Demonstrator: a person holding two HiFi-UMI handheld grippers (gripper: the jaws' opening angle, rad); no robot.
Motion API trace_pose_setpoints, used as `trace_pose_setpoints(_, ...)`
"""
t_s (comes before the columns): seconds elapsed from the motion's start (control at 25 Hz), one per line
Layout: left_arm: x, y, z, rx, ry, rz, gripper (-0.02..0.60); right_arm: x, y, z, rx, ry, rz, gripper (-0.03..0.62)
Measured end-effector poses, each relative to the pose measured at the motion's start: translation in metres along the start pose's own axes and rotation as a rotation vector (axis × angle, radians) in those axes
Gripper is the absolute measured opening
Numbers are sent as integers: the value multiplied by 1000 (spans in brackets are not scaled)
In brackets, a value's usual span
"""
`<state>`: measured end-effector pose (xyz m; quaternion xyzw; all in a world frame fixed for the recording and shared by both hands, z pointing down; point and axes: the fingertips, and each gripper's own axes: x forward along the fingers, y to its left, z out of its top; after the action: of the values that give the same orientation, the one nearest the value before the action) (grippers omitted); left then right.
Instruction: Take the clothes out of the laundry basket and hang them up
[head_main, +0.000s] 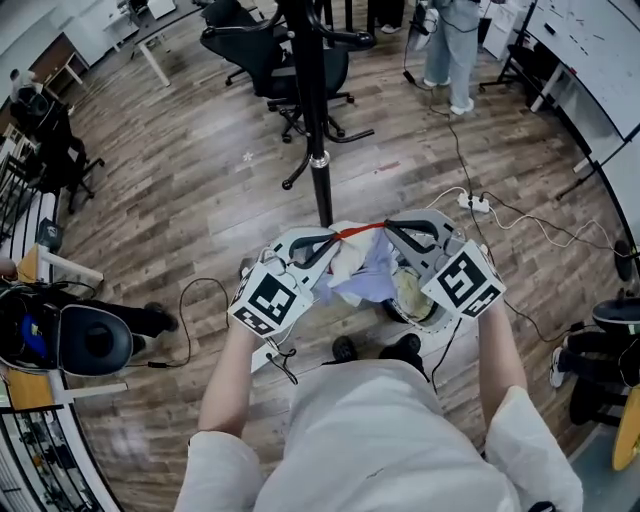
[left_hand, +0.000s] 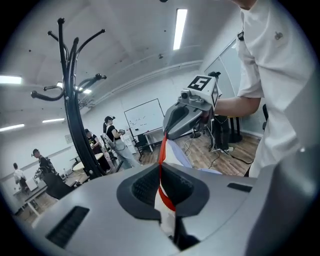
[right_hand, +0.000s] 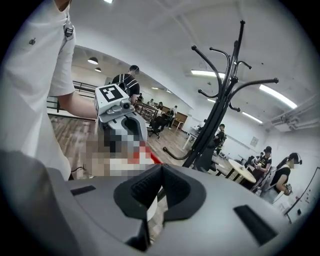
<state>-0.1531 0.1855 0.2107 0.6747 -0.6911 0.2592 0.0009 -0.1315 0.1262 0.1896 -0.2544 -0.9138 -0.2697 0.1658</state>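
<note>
left gripper (head_main: 318, 244): jaws together, clamped on the red trim (left_hand: 162, 146) of a pale garment (head_main: 362, 276); the trim runs straight through the closed jaws in the left gripper view. right gripper (head_main: 396, 233): jaws together too, pinching pale cloth of the same garment. the two grippers face each other, tips near, red trim pulled taut between them, the rest of the garment hanging bunched below. garment held in the air in front of the person's chest, above the wooden floor (head_main: 200, 200). laundry basket (head_main: 436, 318) on the floor under the right gripper, cloth inside. black coat stand (head_main: 317, 150) upright just beyond the grippers.
</note>
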Motion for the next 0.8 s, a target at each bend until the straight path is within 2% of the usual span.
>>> trace_pose_setpoints(0.32,-26,31,52,145,10,70,25,6,-12,40,-99,-45,-34,5)
trace_pose_setpoints(0.44,-35,49,63,177,16,117,25,11,-19,57,-116,-77,-56,6)
trace_pose_setpoints(0.6,-48,69,78,173,1,160,25,15,-28,78,-153,-108,-77,6)
trace_pose_setpoints(0.8,-69,93,89,225,35,219,25,15,-42,104,-187,-146,-121,6)
